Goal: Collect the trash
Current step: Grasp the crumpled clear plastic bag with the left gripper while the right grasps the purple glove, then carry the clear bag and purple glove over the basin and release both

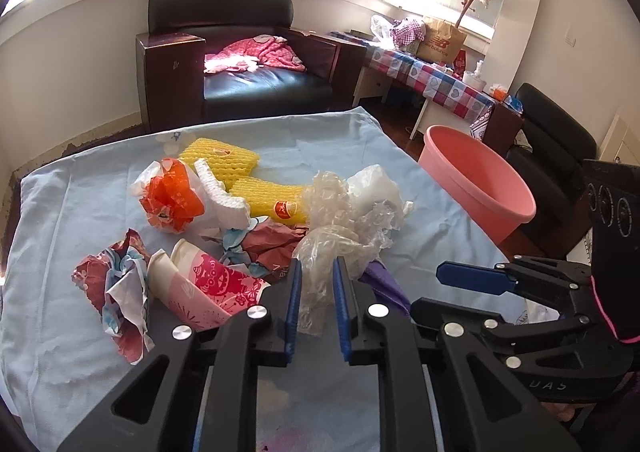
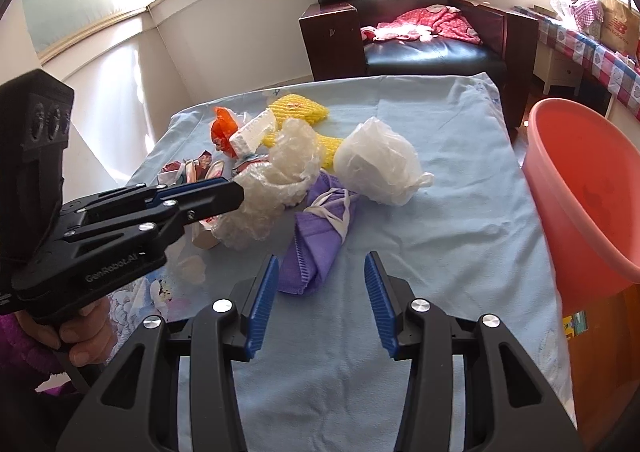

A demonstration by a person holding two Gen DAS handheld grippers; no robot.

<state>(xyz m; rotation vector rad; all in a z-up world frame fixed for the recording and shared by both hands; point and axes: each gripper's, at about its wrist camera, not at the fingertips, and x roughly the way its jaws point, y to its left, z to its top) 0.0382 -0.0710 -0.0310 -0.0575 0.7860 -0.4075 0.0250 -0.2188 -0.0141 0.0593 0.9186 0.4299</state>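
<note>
Nearest me, the left gripper (image 1: 317, 272) has its blue jaws drawn in narrow on a wad of crinkled clear plastic wrap (image 1: 320, 252), the pads pressing the film from both sides. Beside it the right gripper (image 2: 321, 264) stands half open with nothing between its jaws, poised just above a folded purple face mask (image 2: 316, 240) that lies on the pale blue cloth (image 2: 460, 220) covering the table. A hand (image 2: 86, 336) in a fuzzy purple sleeve grips the left tool's handle.

Just past the mask sits a balled-up white plastic bag (image 2: 380, 164). To the left of the held wrap lie a crushed pink paper cup (image 1: 208, 284) and crumpled red-and-white wrappers (image 1: 116, 292). Further back are an orange plastic bag (image 1: 172, 196), a white foam piece (image 1: 220, 192) and yellow foam netting (image 1: 224, 156).

Off the table's right edge stands a pink bin (image 1: 484, 180). Beyond everything, a dark armchair (image 1: 224, 52) holds pink clothing (image 1: 256, 52).
</note>
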